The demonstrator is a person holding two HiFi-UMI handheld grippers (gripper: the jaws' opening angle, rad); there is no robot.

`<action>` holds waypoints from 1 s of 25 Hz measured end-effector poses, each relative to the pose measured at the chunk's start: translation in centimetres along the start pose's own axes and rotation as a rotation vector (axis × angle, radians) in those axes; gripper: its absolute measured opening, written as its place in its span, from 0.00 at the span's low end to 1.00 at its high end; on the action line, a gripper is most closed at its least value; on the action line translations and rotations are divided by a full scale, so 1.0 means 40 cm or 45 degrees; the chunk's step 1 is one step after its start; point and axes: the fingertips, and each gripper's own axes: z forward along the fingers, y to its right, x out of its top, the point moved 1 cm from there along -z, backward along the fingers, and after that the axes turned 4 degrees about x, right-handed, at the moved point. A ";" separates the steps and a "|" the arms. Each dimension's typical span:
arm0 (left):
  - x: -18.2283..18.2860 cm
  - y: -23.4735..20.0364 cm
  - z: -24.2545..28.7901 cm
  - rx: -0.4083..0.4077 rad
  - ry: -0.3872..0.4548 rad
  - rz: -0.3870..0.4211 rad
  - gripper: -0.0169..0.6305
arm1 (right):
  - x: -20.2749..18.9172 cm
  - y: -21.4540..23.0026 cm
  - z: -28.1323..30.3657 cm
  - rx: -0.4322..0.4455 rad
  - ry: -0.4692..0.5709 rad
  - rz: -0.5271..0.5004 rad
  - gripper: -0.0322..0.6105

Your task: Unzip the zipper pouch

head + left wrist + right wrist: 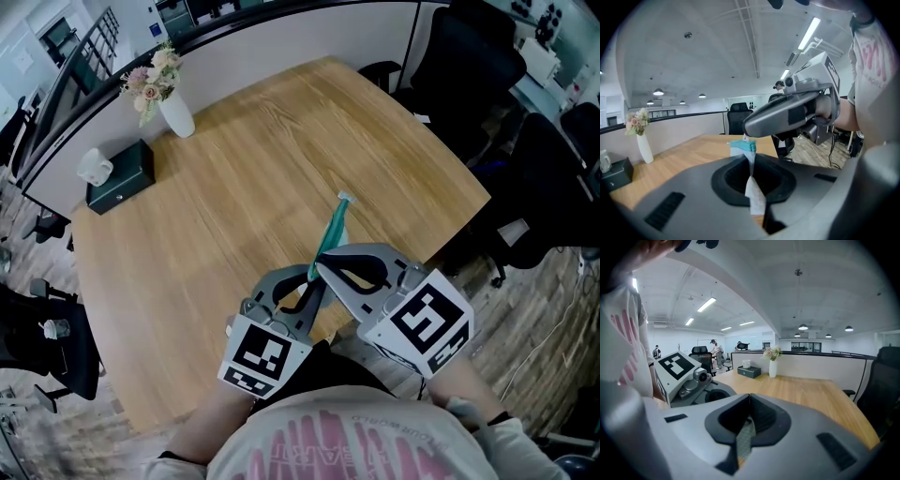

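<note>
Zipper pouch [333, 232], teal and slim, is held up in the air over the near edge of the wooden table [244, 187] in the head view, its far end pointing away from us. The left gripper [307, 286] and the right gripper [323, 267] meet at its near end, almost touching each other. In the left gripper view we see those jaws pressed together on the pouch's pale lower edge, with the teal top standing above them and the right gripper crossing just beyond. In the right gripper view the jaws are likewise pinched on a narrow greenish strip. We cannot tell whether that strip is the zipper pull or only fabric. We judge the grasp step is done and the opening pull has not begun. Next, the right gripper should draw along the zipper line while the left holds the pouch steady, and the two should move apart without twisting the thin cloth. A white vase of flowers [175, 112] and a dark tissue box [122, 176] stand at the table's far left, well apart. Black office chairs [478, 56] stand to the right, so nothing blocks the pull.
</note>
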 end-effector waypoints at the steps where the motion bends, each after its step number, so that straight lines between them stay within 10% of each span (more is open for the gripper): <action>1: 0.001 0.006 -0.003 0.001 0.000 0.000 0.04 | -0.002 -0.002 -0.005 -0.007 -0.001 0.001 0.05; 25: 0.033 0.053 -0.070 -0.015 0.044 0.008 0.04 | 0.005 -0.013 -0.058 -0.141 0.049 0.079 0.05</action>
